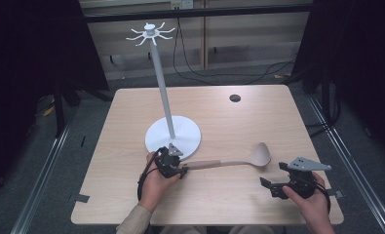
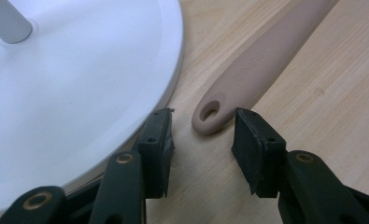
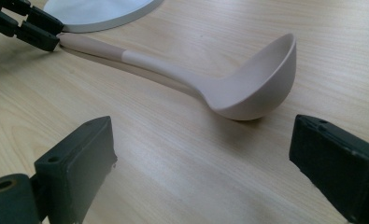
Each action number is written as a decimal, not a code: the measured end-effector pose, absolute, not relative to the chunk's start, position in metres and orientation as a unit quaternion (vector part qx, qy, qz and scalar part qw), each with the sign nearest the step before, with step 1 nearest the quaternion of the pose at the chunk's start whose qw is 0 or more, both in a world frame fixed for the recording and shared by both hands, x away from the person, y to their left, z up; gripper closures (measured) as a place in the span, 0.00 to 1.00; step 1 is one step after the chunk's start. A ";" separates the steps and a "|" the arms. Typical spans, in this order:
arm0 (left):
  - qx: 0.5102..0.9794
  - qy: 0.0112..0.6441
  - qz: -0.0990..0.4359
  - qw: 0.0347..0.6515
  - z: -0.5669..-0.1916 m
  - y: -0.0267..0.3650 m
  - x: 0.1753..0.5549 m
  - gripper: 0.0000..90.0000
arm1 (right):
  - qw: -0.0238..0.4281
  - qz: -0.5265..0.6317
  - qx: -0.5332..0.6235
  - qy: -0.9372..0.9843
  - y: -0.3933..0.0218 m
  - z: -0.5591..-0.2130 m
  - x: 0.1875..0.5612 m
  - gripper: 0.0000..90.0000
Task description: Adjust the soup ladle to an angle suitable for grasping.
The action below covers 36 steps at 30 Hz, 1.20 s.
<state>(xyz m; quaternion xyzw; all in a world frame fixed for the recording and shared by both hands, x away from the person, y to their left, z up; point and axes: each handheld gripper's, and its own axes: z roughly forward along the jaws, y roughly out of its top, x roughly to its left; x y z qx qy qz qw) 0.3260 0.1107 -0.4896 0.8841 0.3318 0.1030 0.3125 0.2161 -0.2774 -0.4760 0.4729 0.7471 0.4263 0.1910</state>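
Left gripper (image 2: 203, 140) jaws apart, straddling ladle (image 1: 229, 162) handle end near table (image 1: 219, 117) front edge; handle runs rightward; right gripper (image 1: 273, 187) gaping too

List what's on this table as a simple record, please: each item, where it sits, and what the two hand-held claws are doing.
Table: light wood
Stand: white round base, tall pole, hooks on top
Ladle: beige, lying flat, bowl towards the right
Left gripper: open, jaws either side of the ladle's handle end, beside the stand's base
Right gripper: open, near the ladle's bowl, holding nothing
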 end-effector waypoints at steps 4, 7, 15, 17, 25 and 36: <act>0.880 0.340 0.095 0.318 -0.489 0.113 0.326 0.63 | 0.195 0.428 0.472 0.745 -0.278 -0.473 0.217 0.07; 0.878 0.341 0.082 0.325 -0.487 0.118 0.324 0.60 | 0.193 0.425 0.463 0.753 -0.274 -0.471 0.220 0.07; 0.866 0.358 0.078 0.341 -0.484 0.133 0.313 0.50 | 0.183 0.420 0.414 0.787 -0.249 -0.465 0.233 0.07; 0.861 0.364 0.076 0.347 -0.485 0.137 0.311 0.46 | 0.181 0.415 0.405 0.794 -0.241 -0.463 0.238 0.07; 0.852 0.374 0.093 0.355 -0.484 0.152 0.304 0.26 | 0.168 0.410 0.370 0.817 -0.216 -0.454 0.261 0.07; 0.843 0.381 0.107 0.365 -0.483 0.168 0.297 0.13 | 0.136 0.381 0.342 0.848 -0.197 -0.446 0.296 0.07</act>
